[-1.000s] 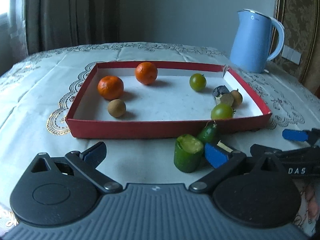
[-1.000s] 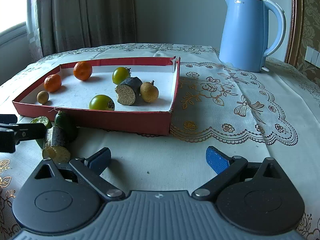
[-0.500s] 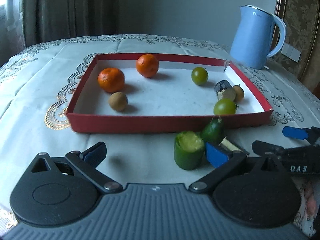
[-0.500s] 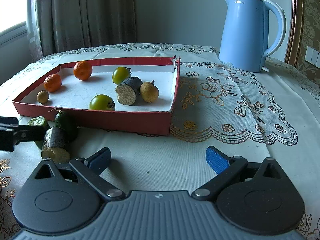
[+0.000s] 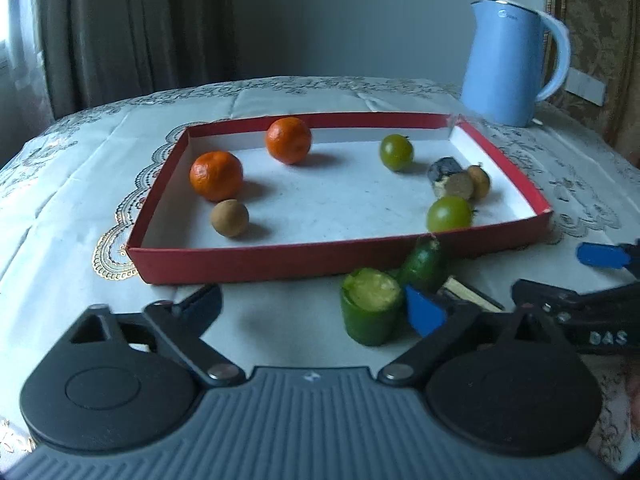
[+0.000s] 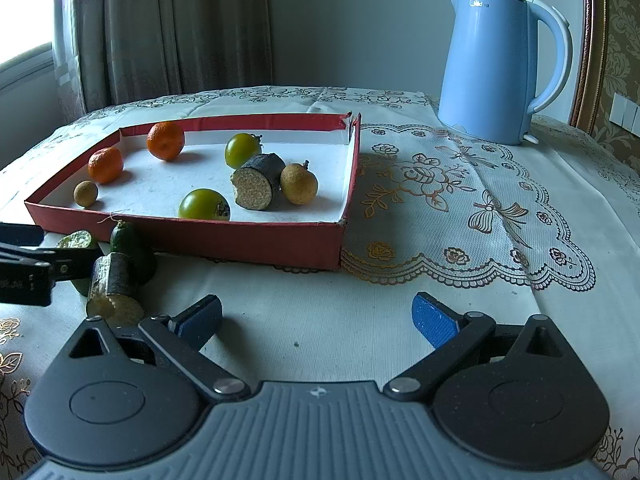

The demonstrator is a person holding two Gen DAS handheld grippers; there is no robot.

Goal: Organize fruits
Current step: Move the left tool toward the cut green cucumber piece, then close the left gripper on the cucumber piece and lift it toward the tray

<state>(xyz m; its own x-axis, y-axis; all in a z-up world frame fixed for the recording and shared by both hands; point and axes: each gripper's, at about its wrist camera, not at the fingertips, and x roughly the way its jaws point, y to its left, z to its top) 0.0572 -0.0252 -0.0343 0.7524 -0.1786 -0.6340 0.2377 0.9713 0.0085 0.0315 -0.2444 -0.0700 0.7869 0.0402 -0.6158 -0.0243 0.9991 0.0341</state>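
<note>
Just in front of the red tray (image 5: 248, 264), left claw (image 5: 312, 308) is wide open, jaws just closing in, cut green stub (image 5: 370, 306) between them untouched. Right claw (image 6: 316, 320) gapes over bare tabletop (image 6: 360, 292), holding nothing.

The tray (image 6: 256, 236) sits left of the kettle (image 6: 496, 68) — cut cucumber pieces (image 5: 372, 306) lie on the tablecloth (image 6: 400, 320) just before it.

Red shallow box (image 6: 256, 236): two tangerines (image 6: 165, 140), two green tomatoes (image 6: 204, 205), two longans (image 6: 299, 183), one dark cut stub (image 6: 256, 188). On surface outside, near front wall: upright cut cucumber piece (image 5: 371, 306), small avocado (image 5: 424, 264), bark-skinned stub (image 6: 114, 288).
</note>
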